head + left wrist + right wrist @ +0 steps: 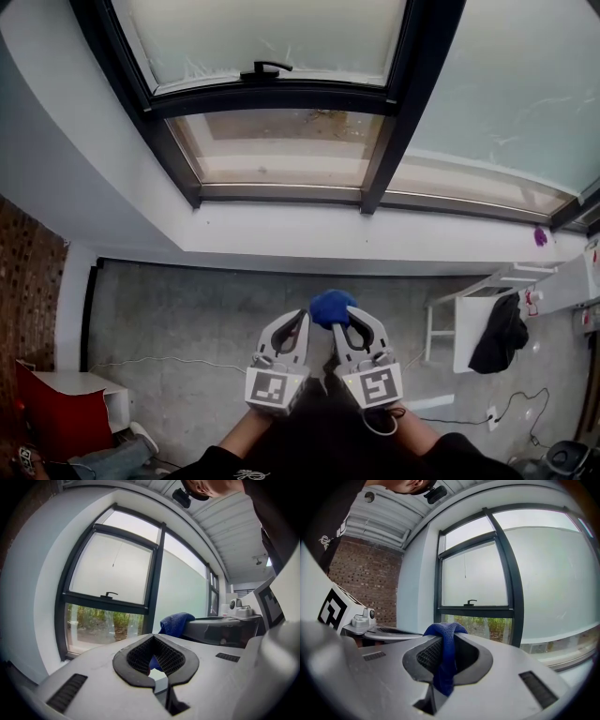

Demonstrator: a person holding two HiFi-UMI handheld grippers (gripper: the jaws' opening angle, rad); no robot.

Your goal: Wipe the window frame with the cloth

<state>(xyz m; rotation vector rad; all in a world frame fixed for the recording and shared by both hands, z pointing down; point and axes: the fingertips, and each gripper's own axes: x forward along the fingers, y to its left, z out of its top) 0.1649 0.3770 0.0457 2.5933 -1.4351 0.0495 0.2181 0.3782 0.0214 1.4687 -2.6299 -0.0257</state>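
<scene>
- Cloth (330, 307): blue, pinched between the closed jaws of the right gripper (345, 317), with a bunched end standing proud of the tips. It is held in the air, well apart from the window frame (377, 169).
- Left gripper (300, 323): jaws together with nothing pinched, parked just beside the right one.
- Wiping is judged not yet begun, since no contact with the frame is seen.
- Step in hand: the bunched end should be brought up to a dark bar, pressed flat and drawn along its length.
- The clamp should be held firm so the cloth is not dragged out, and the handle (264, 68) should be steered round.
- Count: one cloth, two grippers, one handle, three panes (two frosted, one clear).
</scene>
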